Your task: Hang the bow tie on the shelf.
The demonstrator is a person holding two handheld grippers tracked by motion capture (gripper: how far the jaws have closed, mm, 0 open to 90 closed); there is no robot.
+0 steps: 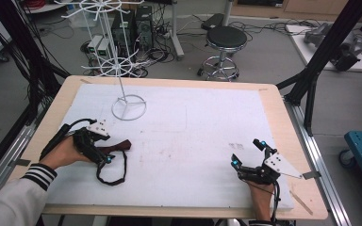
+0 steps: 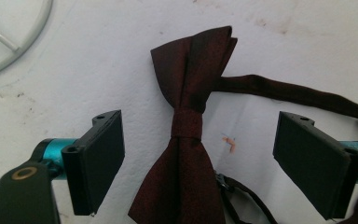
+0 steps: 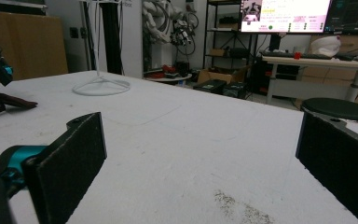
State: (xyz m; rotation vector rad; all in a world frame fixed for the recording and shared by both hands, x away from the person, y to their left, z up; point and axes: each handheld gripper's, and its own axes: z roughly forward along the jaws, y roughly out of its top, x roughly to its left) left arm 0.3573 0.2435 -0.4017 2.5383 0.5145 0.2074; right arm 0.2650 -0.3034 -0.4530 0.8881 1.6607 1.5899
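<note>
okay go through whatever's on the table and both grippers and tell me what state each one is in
Bow tie: flat on the white mat, knot between the left jaws, untouched.
Strap: looped loose beside it.
Left gripper: open, straddling the knot.
Right gripper: open, nothing between the jaws.
Wire stand: upright.

The dark maroon bow tie [image 2: 186, 140] is woven cloth with a faint satin sheen, lying on a matt, scuffed white foam sheet [image 1: 193, 141] over the pale wooden tabletop [image 1: 283, 122], beside a glossy white wire stand [image 1: 128, 106] and matt black rubbery fingers [image 2: 100, 158].
</note>
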